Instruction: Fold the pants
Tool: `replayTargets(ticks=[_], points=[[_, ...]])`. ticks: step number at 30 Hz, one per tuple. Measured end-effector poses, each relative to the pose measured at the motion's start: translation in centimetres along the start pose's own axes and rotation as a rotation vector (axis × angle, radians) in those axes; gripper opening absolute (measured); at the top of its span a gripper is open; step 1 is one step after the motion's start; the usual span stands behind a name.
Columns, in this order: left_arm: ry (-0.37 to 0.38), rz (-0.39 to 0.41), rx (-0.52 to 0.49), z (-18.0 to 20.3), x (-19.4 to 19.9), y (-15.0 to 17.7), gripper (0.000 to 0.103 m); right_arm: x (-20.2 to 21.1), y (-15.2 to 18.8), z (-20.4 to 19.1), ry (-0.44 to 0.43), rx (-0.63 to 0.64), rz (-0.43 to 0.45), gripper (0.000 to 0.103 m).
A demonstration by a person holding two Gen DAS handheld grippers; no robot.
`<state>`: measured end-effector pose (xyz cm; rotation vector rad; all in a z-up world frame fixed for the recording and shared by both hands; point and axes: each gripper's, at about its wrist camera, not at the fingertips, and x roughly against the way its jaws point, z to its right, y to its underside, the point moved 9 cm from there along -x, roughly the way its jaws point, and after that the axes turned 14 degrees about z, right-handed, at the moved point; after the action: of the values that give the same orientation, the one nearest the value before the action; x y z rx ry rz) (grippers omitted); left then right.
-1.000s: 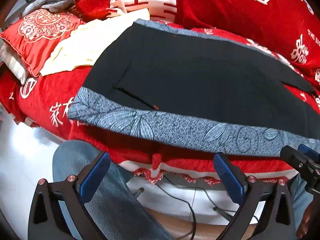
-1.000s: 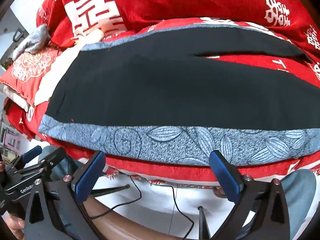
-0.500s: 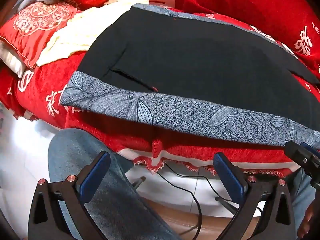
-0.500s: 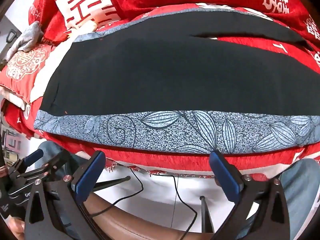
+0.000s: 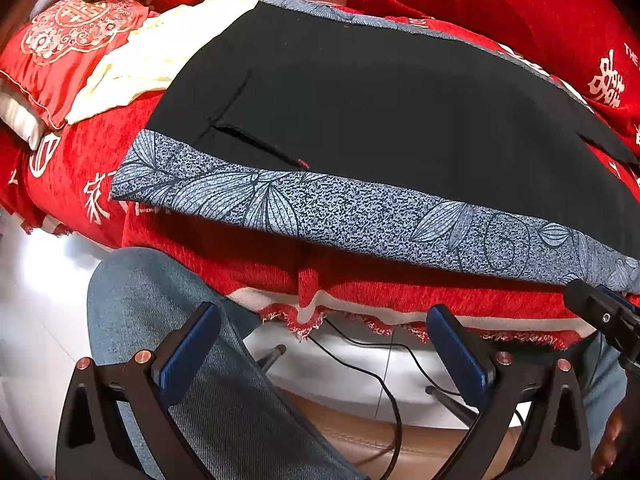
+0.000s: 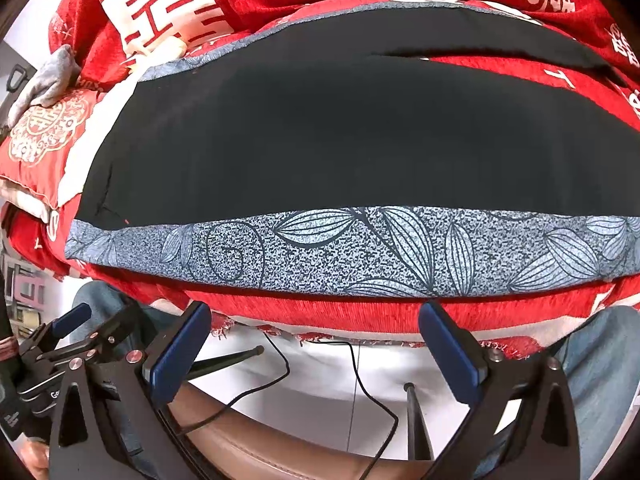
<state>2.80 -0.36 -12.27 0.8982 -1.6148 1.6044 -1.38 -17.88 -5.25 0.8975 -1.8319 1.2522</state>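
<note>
Black pants (image 5: 380, 112) with a grey leaf-print side stripe (image 5: 340, 216) lie flat across a red bed; they also show in the right wrist view (image 6: 340, 140), stripe (image 6: 360, 256) nearest me, two legs splitting at the far right. My left gripper (image 5: 320, 344) is open and empty, hanging below the bed edge, short of the stripe near the waist end. My right gripper (image 6: 316, 344) is open and empty, below the stripe's middle. Each gripper shows at the other view's edge.
The red bedspread (image 5: 360, 284) has a fringed hem over a white bed side. A cream cloth (image 5: 152, 60) and red embroidered pillow (image 5: 72, 40) lie left of the waist. My jeans-clad knees (image 5: 180, 340), cables and a brown seat are below.
Both grippers have come closer to the bed edge and the stripe; the pants fill more of each view. Jaws stay open. The pants have not moved.
</note>
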Motion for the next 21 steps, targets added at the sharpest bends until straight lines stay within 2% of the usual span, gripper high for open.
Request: replayTargets(ticks=[21], points=[[0.020,-0.003,-0.002,0.48,0.10,0.34,0.103,-0.09,0.40,0.40,-0.004,-0.024,-0.011,0.103]])
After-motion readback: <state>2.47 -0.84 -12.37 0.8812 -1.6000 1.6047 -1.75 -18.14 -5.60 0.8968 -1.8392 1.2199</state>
